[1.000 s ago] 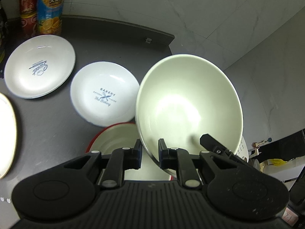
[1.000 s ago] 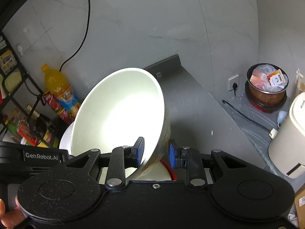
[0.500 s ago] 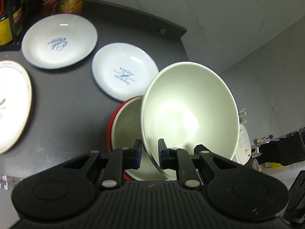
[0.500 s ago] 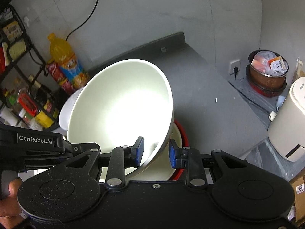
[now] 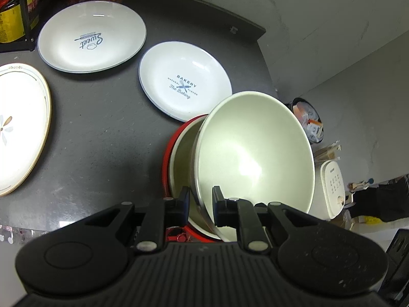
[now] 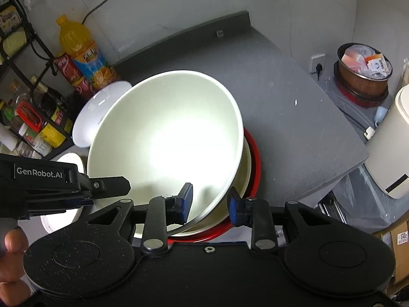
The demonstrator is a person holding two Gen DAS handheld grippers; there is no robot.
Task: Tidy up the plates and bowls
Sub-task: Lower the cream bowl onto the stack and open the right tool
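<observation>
A large white bowl (image 5: 255,153) (image 6: 166,133) is held tilted by its rim from both sides. My left gripper (image 5: 201,199) is shut on its near-left rim, and my right gripper (image 6: 209,204) is shut on its near-right rim. The bowl's underside sits down inside a red-rimmed bowl (image 5: 168,158) (image 6: 255,163) on the dark counter (image 5: 102,133). Three plates lie flat to the left: a "Bakery" plate (image 5: 184,76), a "Sweet" plate (image 5: 92,35) and a gold-rimmed plate (image 5: 20,128).
Drink bottles (image 6: 81,51) and a black rack of jars (image 6: 25,107) stand at the back left. The counter's edge (image 6: 358,158) drops off on the right, with a bin (image 6: 363,69) and a white appliance (image 6: 393,140) below. A hand (image 6: 10,255) holds the left gripper.
Both grippers have carried the white bowl downward and tilted forward. Its base now sits in the red-rimmed bowl, which shows more fully in both views.
</observation>
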